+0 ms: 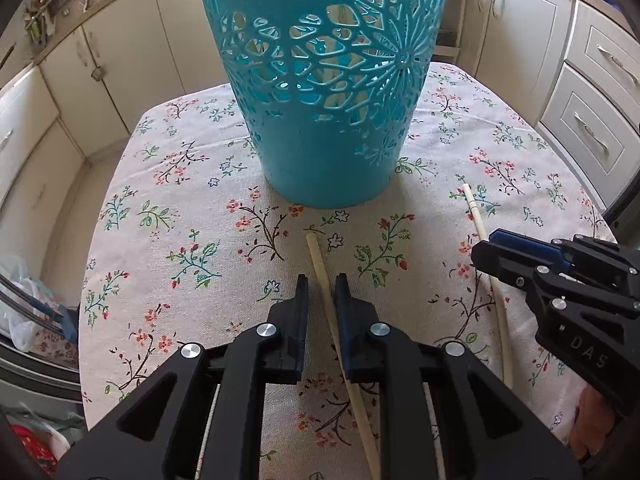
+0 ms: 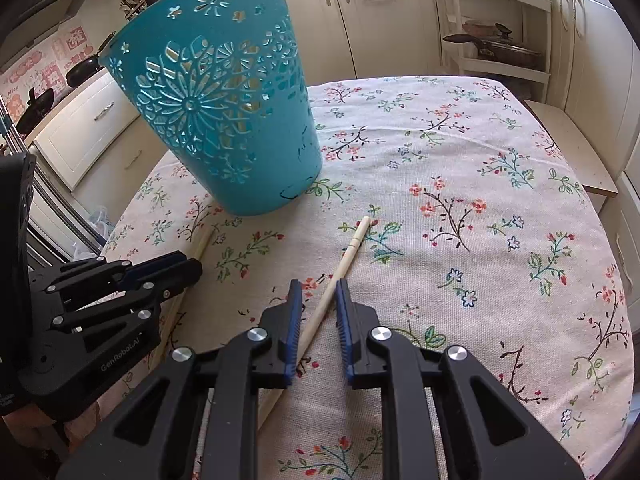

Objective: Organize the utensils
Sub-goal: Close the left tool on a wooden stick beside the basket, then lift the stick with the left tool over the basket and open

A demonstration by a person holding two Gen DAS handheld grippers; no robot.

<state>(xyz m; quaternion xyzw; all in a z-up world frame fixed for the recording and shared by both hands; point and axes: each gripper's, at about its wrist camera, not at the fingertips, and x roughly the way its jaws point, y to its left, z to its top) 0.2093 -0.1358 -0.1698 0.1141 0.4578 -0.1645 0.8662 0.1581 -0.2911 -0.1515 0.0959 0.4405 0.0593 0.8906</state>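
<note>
Two pale wooden chopsticks lie on the floral tablecloth in front of a teal cut-out basket (image 1: 324, 92) that stands upright; the basket also shows in the right wrist view (image 2: 224, 120). My left gripper (image 1: 322, 284) is open, low over the table, with one chopstick (image 1: 318, 258) lying between its fingers. My right gripper (image 2: 316, 290) is open, with the other chopstick (image 2: 352, 246) lying between its fingers. The right gripper shows at the right in the left wrist view (image 1: 492, 248), over its chopstick (image 1: 474, 210). The left gripper shows at the left in the right wrist view (image 2: 188, 266), over its chopstick (image 2: 204, 242).
The table (image 2: 480, 168) is covered by a floral cloth and its edges fall off on the left and right. Cream kitchen cabinets (image 1: 100, 60) surround it. A shelf with pans (image 2: 500, 48) stands at the back right. Plastic bags (image 1: 20, 300) lie on the left.
</note>
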